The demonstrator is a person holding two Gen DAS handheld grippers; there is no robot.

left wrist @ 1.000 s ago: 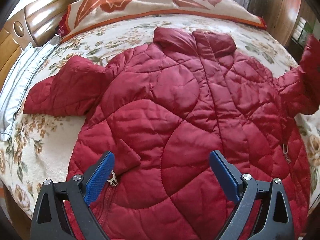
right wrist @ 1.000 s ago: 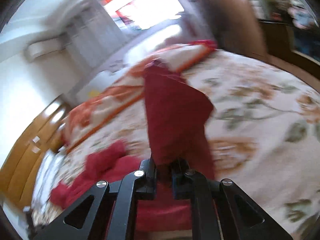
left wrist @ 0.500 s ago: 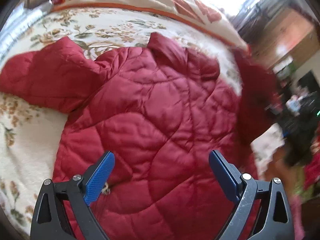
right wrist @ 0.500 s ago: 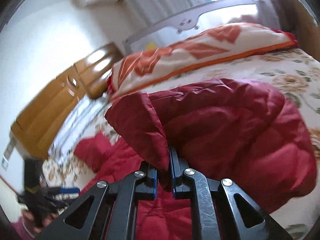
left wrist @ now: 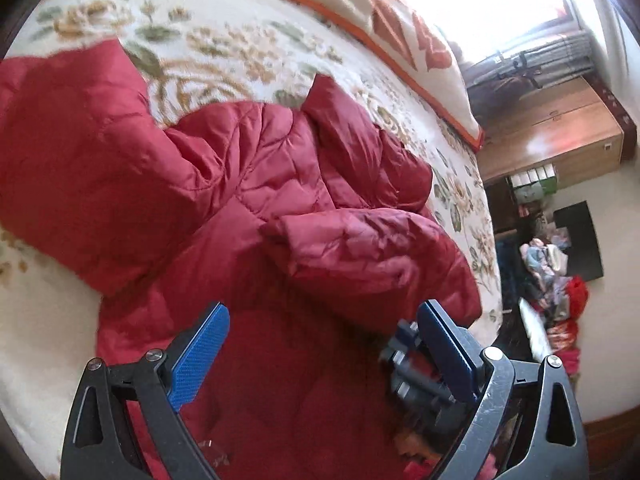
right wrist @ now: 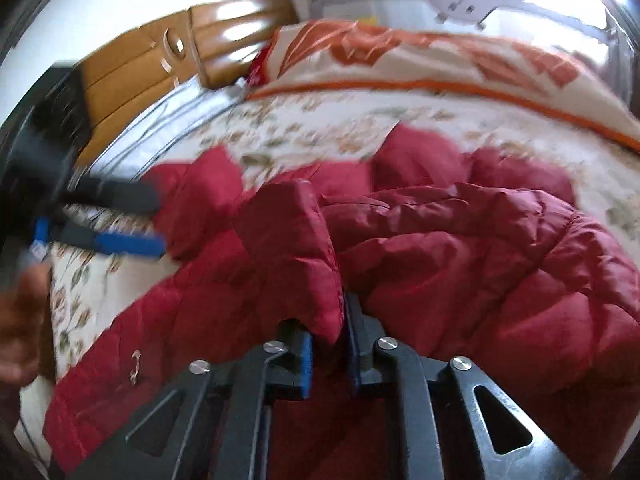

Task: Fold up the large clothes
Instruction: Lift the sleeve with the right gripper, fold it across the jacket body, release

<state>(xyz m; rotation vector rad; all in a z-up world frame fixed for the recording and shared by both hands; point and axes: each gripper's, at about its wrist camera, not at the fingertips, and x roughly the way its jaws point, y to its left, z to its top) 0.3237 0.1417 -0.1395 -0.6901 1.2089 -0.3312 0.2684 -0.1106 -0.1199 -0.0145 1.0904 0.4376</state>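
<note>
A red quilted jacket [left wrist: 248, 208] lies on the floral bed cover [left wrist: 224, 36]. Its right sleeve [left wrist: 368, 252] is folded across the chest; its left sleeve [left wrist: 68, 176] lies spread to the left. My left gripper [left wrist: 320, 340] is open and empty, low over the jacket's lower front. My right gripper [right wrist: 330, 344] is shut on the cuff of the right sleeve [right wrist: 296, 252], held over the jacket body [right wrist: 480, 264]. The right gripper shows in the left wrist view [left wrist: 416, 364], and the left gripper shows at the left edge of the right wrist view [right wrist: 120, 224].
An orange-and-cream blanket [right wrist: 420, 56] lies folded at the head of the bed, beside a wooden headboard [right wrist: 168, 52]. In the left wrist view the bed's right edge drops to a floor with a clothes pile [left wrist: 560, 280] and wooden furniture [left wrist: 560, 136].
My right gripper carried the sleeve cuff from off the bed's right side across onto the jacket's chest. My left gripper moved right, staying open.
</note>
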